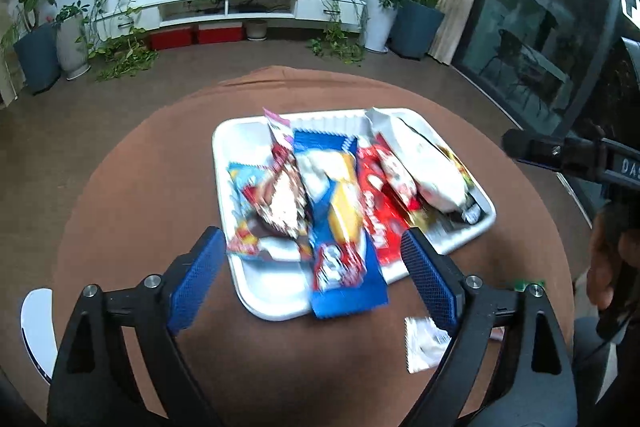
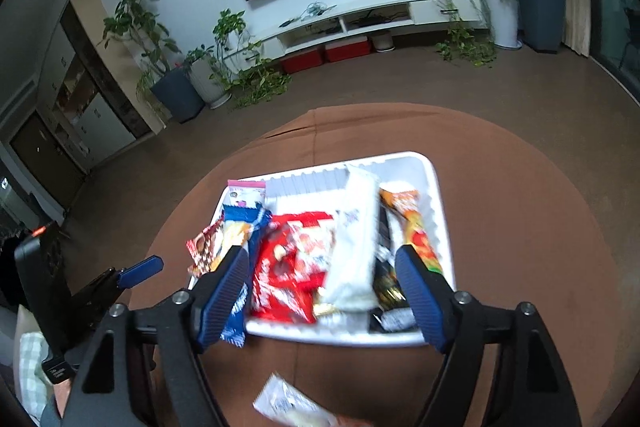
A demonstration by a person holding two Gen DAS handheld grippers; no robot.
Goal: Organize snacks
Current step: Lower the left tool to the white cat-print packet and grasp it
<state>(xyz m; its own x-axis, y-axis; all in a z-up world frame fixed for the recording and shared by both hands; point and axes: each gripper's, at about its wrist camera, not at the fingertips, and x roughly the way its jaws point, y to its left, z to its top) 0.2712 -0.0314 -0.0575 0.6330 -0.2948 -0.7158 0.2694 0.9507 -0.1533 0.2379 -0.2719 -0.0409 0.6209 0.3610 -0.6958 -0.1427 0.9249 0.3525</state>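
A white tray point(image 1: 276, 301) on the round brown table holds several snack packets: a blue and yellow one point(image 1: 340, 223), a red one point(image 1: 376, 211), a white one point(image 1: 424, 163) and a brown patterned one point(image 1: 280, 195). My left gripper point(image 1: 314, 259) is open and empty above the tray's near edge. The tray also shows in the right wrist view point(image 2: 436, 187), with the red packet point(image 2: 292, 267), white packet point(image 2: 356, 247) and an orange packet point(image 2: 416, 231). My right gripper point(image 2: 322, 275) is open and empty over the tray's near side.
A small white packet point(image 1: 424, 345) lies on the table near the tray; it also shows in the right wrist view point(image 2: 288, 405). A green item point(image 1: 528, 285) sits at the right. Plants, a TV stand and red boxes stand beyond the table.
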